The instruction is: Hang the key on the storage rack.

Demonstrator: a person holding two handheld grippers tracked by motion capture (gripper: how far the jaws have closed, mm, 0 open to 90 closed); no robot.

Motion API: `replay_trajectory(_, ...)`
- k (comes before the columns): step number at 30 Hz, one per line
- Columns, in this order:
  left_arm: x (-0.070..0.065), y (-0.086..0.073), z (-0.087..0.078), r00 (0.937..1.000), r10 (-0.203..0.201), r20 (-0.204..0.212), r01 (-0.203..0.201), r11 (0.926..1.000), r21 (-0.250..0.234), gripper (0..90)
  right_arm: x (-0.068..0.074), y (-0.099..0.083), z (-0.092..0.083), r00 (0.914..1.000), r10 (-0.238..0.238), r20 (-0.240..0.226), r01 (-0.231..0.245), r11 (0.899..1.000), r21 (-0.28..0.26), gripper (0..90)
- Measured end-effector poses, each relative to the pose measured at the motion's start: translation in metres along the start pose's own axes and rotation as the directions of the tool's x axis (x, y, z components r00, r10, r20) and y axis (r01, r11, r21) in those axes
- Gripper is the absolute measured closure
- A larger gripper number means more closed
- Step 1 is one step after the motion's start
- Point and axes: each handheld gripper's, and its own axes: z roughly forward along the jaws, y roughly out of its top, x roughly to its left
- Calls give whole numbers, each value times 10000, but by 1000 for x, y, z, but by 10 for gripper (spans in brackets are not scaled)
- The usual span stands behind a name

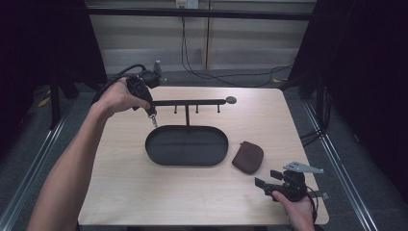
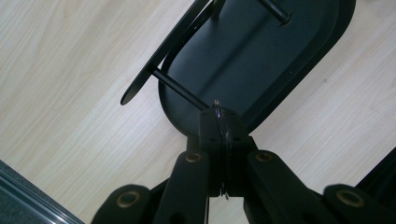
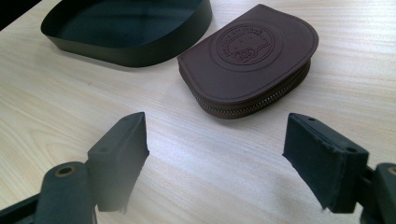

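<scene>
A matte black oval tray [image 1: 166, 155] with a black peg rack [image 1: 192, 102] stands on the pale wood-grain table [image 1: 120, 187]. To its right lies a dark brown zip pouch [image 3: 247, 63], embossed with a round emblem. Both grippers have black jaws with brass-coloured rivets.

Table [image 1: 125, 192]: pale wood-grain laminate, smooth and matt. Oval tray [image 3: 140, 49] with hook rail [image 1: 192, 102]: black metal, satin finish. Pouch [image 3: 247, 60]: brown embossed leather, metal zip. Key ring [image 2: 219, 114]: shiny metal.
</scene>
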Motion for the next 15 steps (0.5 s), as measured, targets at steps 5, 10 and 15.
replay_trajectory(5,2,0,3,9995,-225,-215,224,9997,-56,895,0,0,0,10000,5,0,-5,10000,-14,214)
replay_trajectory(10,4,1,5,9990,-311,-306,309,9995,-92,895,0,0,0,10000,-7,1,7,10000,0,214)
replay_trajectory(15,6,1,6,9991,-316,-298,311,9994,-155,892,0,0,0,10000,19,-5,-19,10000,-32,213)
